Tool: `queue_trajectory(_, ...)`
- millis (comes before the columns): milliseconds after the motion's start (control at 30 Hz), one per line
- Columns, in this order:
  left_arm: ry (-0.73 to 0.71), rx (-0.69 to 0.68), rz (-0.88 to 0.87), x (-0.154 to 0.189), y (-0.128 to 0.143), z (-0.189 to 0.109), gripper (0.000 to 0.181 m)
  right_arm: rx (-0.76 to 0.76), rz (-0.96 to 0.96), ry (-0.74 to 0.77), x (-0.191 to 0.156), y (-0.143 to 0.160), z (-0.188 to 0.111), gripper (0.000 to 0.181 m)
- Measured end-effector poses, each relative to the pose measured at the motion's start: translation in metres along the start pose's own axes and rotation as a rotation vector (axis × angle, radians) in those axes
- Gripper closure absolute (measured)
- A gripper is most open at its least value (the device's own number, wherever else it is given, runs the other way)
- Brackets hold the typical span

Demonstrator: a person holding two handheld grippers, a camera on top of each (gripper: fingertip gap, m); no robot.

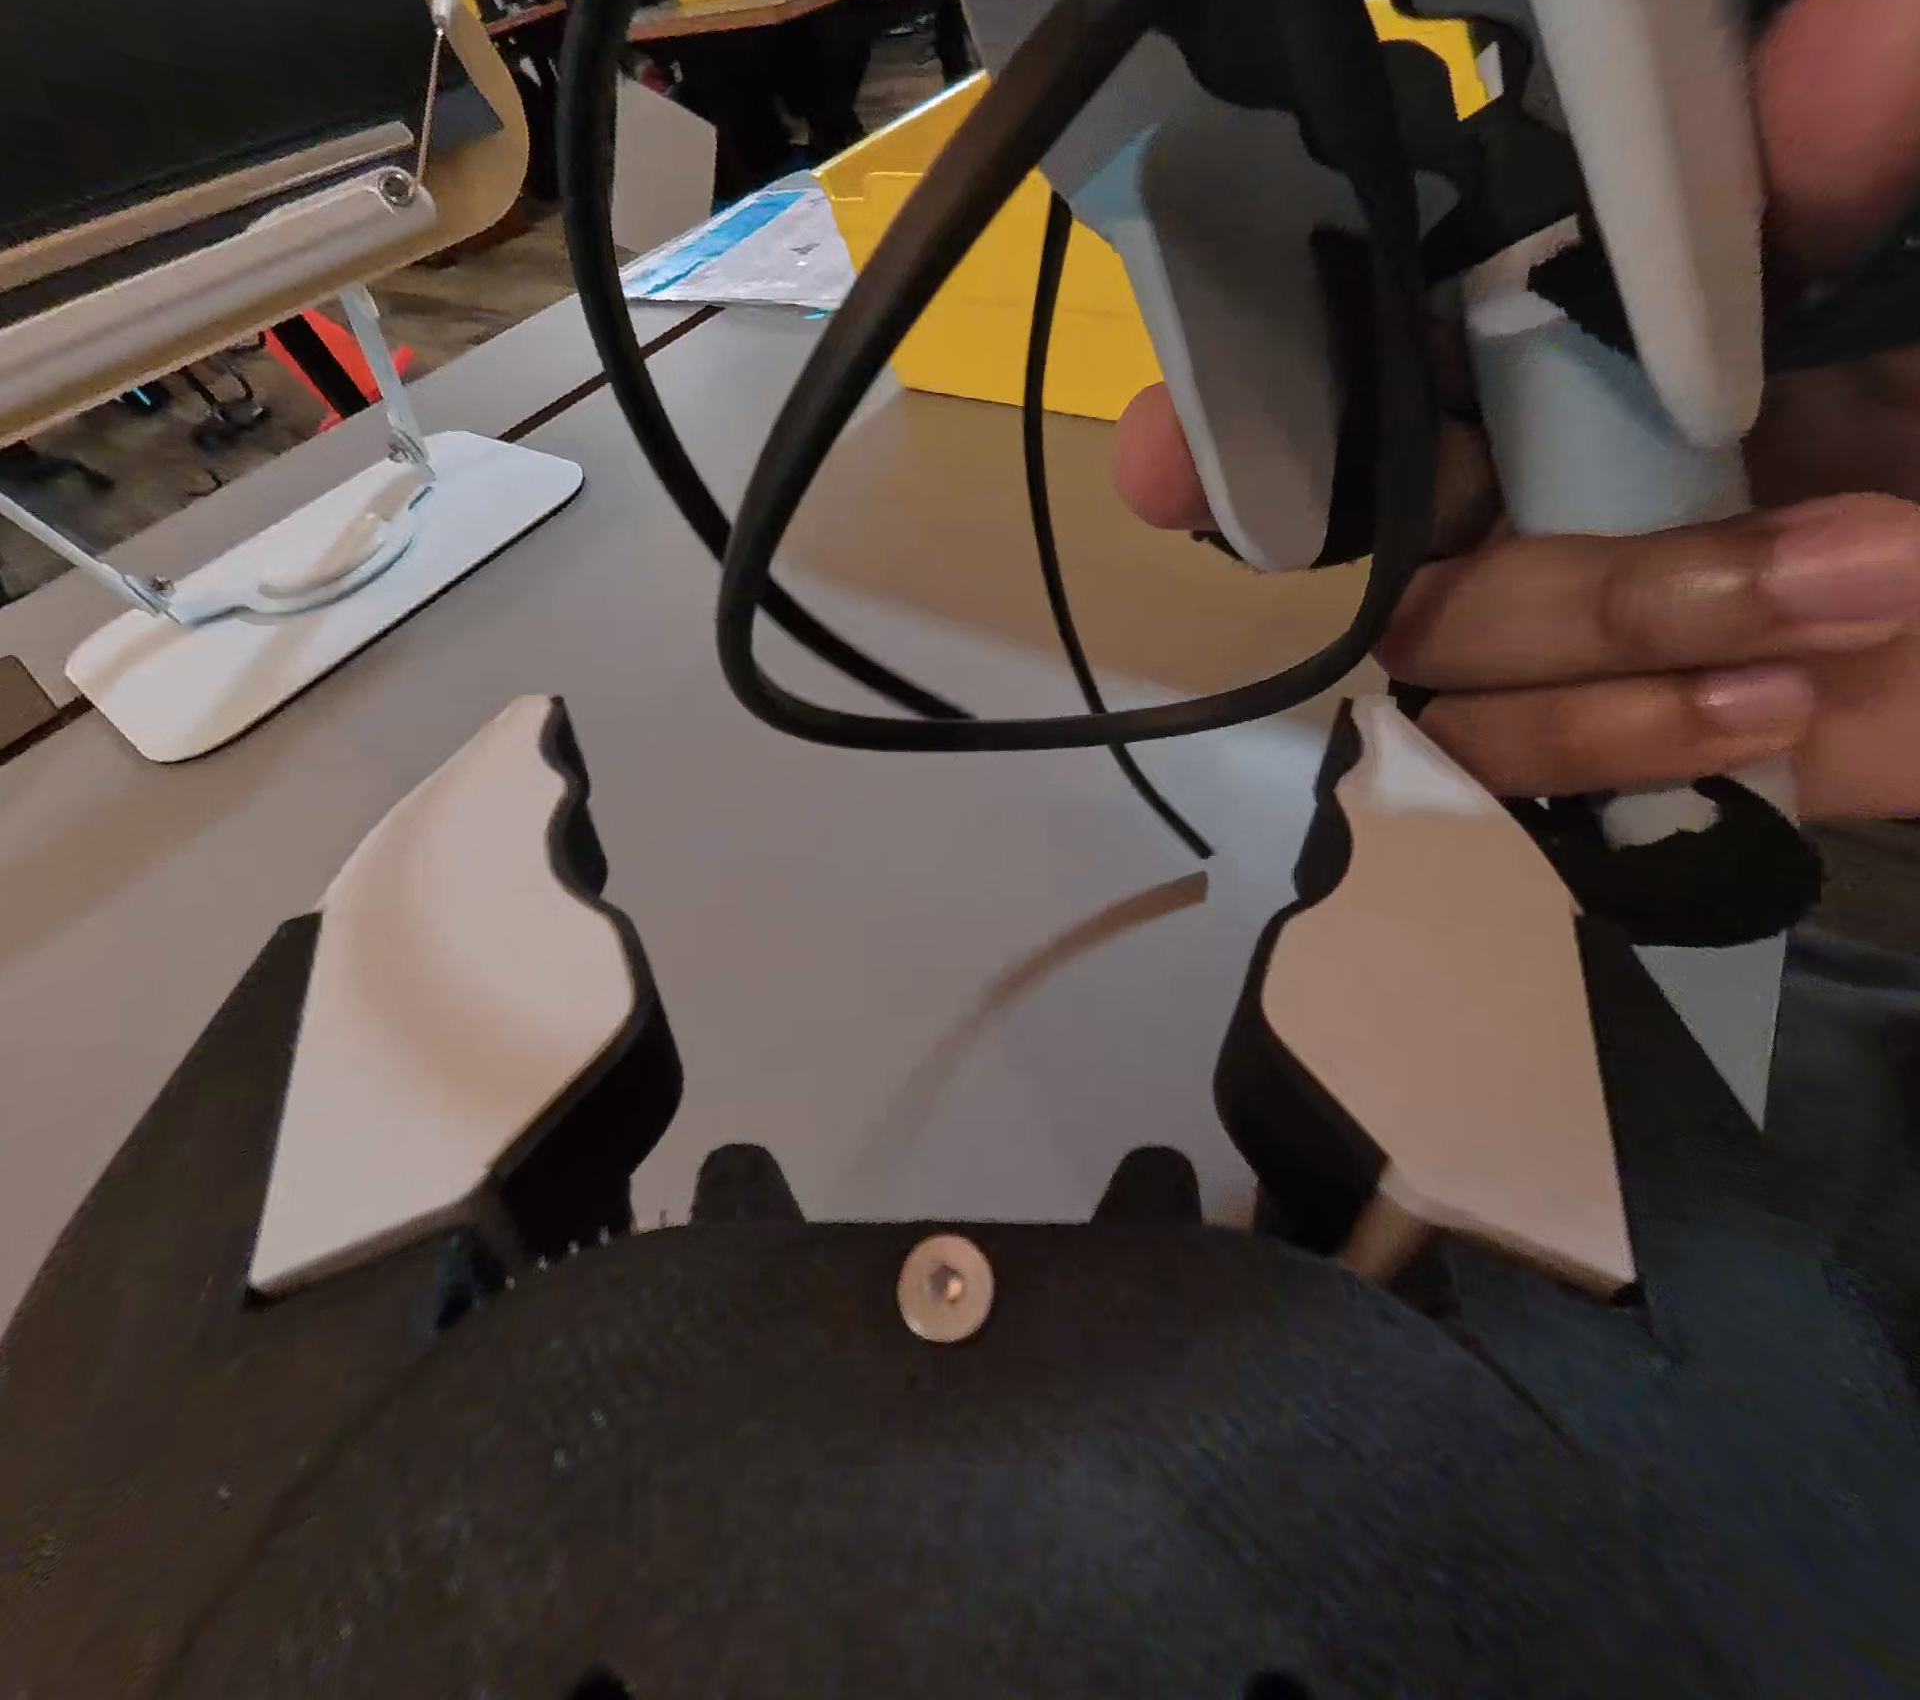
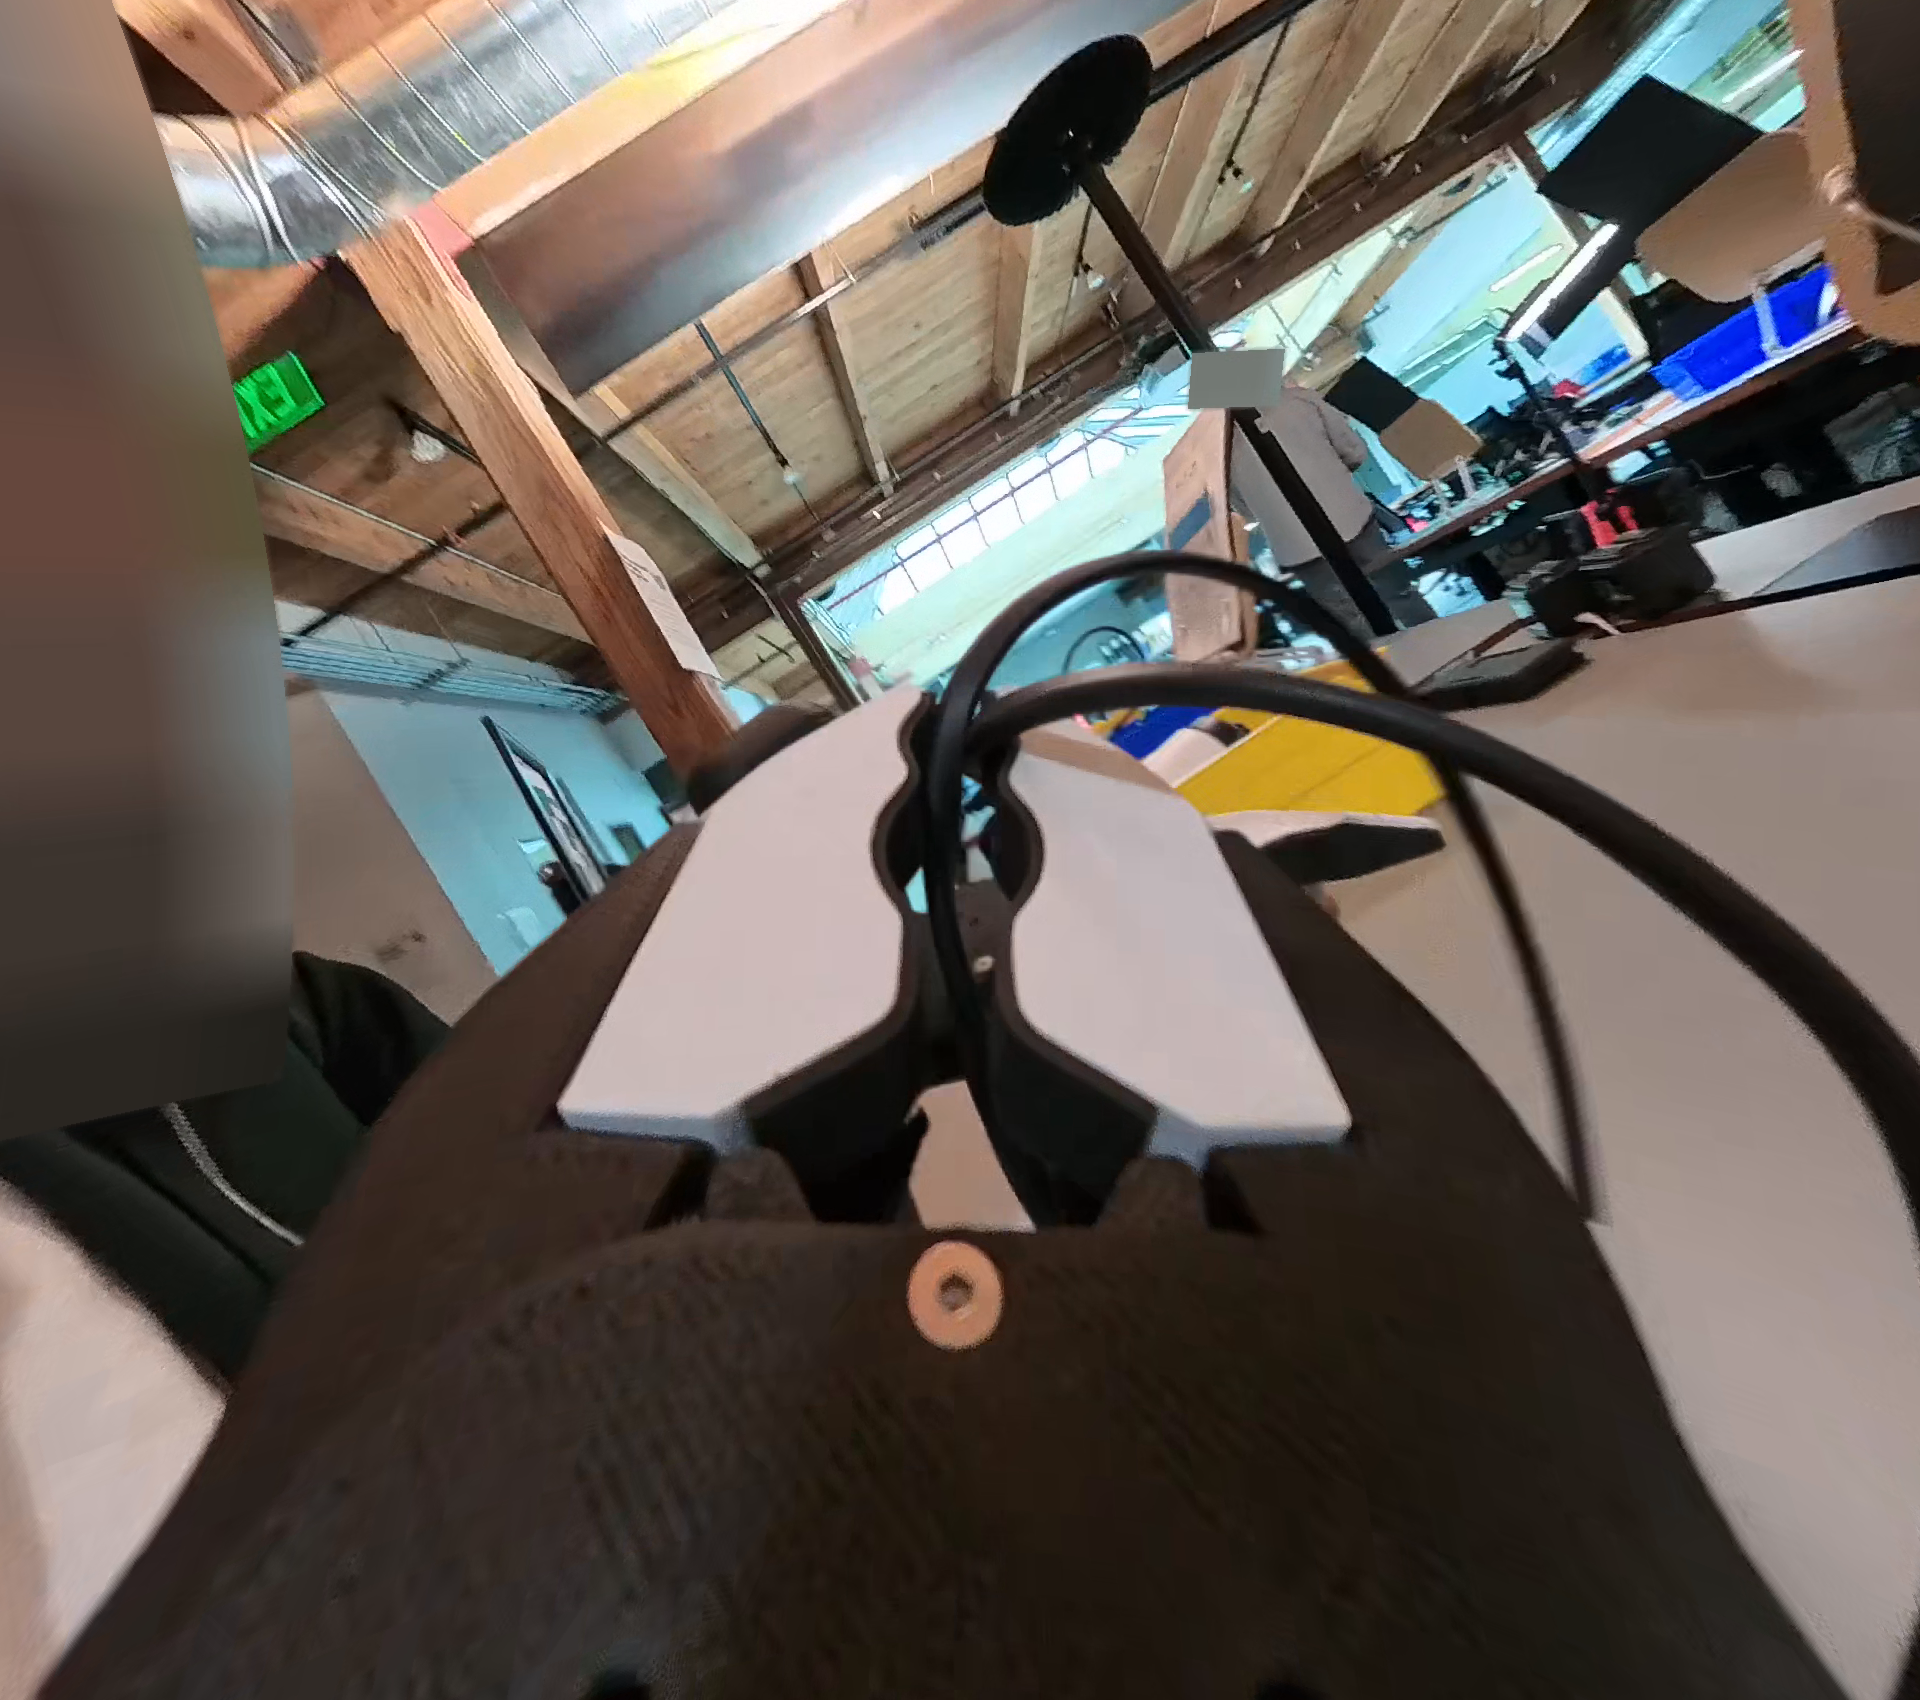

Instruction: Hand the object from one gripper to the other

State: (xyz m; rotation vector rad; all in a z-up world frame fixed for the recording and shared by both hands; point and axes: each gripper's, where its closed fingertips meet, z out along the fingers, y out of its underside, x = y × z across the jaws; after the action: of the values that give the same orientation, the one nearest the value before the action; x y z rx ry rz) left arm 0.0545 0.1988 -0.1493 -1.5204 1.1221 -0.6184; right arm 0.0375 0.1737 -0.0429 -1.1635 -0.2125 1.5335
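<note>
Nearest the left wrist camera, the left gripper (image 1: pixel 951 777) stands with its two white fingers (image 1: pixel 457 975) spread wide and nothing between them, poised over the pale grey surface (image 1: pixel 914 1006). Just ahead of its fingertips hangs the lowest loop of a black cable (image 1: pixel 727 611), clear of both fingers; one loose end (image 1: pixel 1132 777) trails down toward the right-hand finger and looks to stop just above the surface, though blur makes that hard to judge. Beyond the loop and up to the right is the right gripper (image 1: pixel 1268 445), pointing downward, with a person's hand (image 1: pixel 1662 642) wrapped around its handle. Off to the left of the left gripper, a white stand (image 1: pixel 312 570) carries a dark screen. Farther ahead sits a yellow bin (image 1: pixel 997 300), with a white and blue packet (image 1: pixel 748 248) beside it.

In the right wrist view, the right gripper's (image 2: pixel 961 746) fingers are drawn nearly together, pinching the black cable (image 2: pixel 940 840) between them close to the tips. From there the cable arcs up and away to the right, over the surface (image 2: pixel 1714 767). Past the fingertips, the yellow bin (image 2: pixel 1309 757) shows again, and a black pole (image 2: pixel 1226 362) rises toward wooden ceiling beams.
</note>
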Motion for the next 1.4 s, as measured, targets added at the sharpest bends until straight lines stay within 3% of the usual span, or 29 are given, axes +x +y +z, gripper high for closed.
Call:
queue_trajectory(100, -0.014, 0.026, 0.043, -0.001, -0.004, -0.004, 0.068, 0.041, 0.063, -0.027, -0.003, 0.002, 0.002, 0.173)
queue_trajectory(300, -0.089, 0.064, 0.131, -0.003, -0.009, -0.006, 0.05, 0.203, 0.168, 0.021, 0.005, -0.008, -0.002, 0.173)
queue_trajectory(400, -0.104, 0.042, 0.181, 0.0, -0.004, -0.003, 0.053, 0.268, 0.221, 0.05, 0.008, -0.009, -0.003, 0.173)
queue_trajectory(667, -0.134, 0.159, 0.25, 0.002, -0.024, -0.019, 0.107, 0.316, 0.215, 0.057, -0.001, -0.016, -0.001, 0.174)
queue_trajectory(767, -0.077, 0.131, 0.227, 0.003, -0.018, -0.02, 0.156, 0.298, 0.226, 0.052, 0.002, -0.018, -0.003, 0.174)
queue_trajectory(867, -0.041, 0.111, 0.173, -0.002, -0.014, -0.021, 0.176, 0.271, 0.203, 0.087, 0.01, -0.016, -0.007, 0.174)
queue_trajectory(1300, 0.153, 0.12, -0.112, -0.007, -0.02, -0.025, 0.178, 0.161, 0.255, 0.165, 0.043, -0.009, -0.019, 0.167)
queue_trajectory(1400, 0.234, 0.126, -0.182, -0.004, -0.021, -0.027, 0.178, 0.145, 0.226, 0.153, 0.04, -0.009, -0.019, 0.175)
